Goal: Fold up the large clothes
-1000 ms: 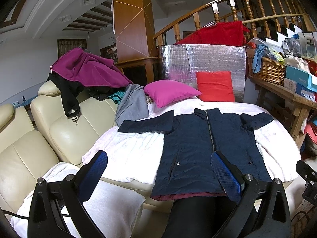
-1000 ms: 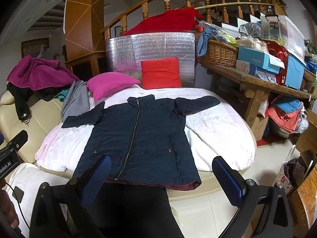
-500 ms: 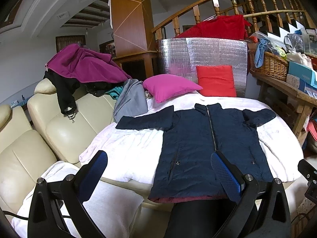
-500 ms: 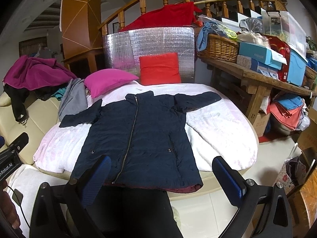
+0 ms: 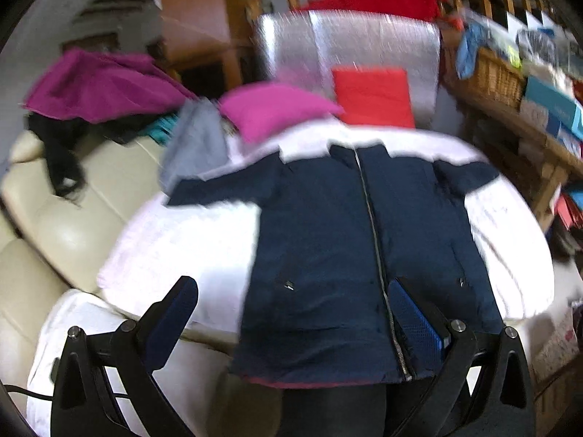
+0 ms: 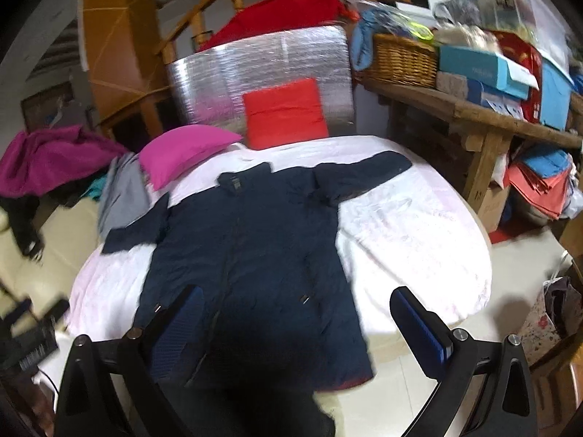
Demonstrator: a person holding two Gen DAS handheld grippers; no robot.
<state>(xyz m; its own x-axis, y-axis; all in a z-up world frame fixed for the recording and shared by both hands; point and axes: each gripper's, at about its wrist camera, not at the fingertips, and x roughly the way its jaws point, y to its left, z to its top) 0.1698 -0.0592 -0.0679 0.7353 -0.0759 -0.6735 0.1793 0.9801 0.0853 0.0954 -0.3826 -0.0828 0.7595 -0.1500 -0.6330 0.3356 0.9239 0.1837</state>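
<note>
A navy zip-up coat [image 5: 328, 247] lies flat, front up, on a round surface under a white blanket [image 5: 175, 240], both sleeves spread sideways. Its hem hangs over the near edge. My left gripper [image 5: 295, 313] is open above the coat's lower left half, nothing between its blue pads. In the right wrist view the same coat [image 6: 255, 255] fills the middle, and my right gripper [image 6: 297, 322] is open over its lower right part and hem, holding nothing. Both views are motion-blurred.
A pink cushion [image 6: 182, 153] and a red cushion [image 6: 284, 113] sit behind the coat against a silver panel [image 6: 262, 62]. A cream sofa [image 5: 54, 225] with piled clothes [image 5: 98, 83] is left. A cluttered wooden bench [image 6: 466, 109] is right.
Both grippers have moved forward and tipped down toward the coat, which now looks larger and lower in each view. Both stay open.
</note>
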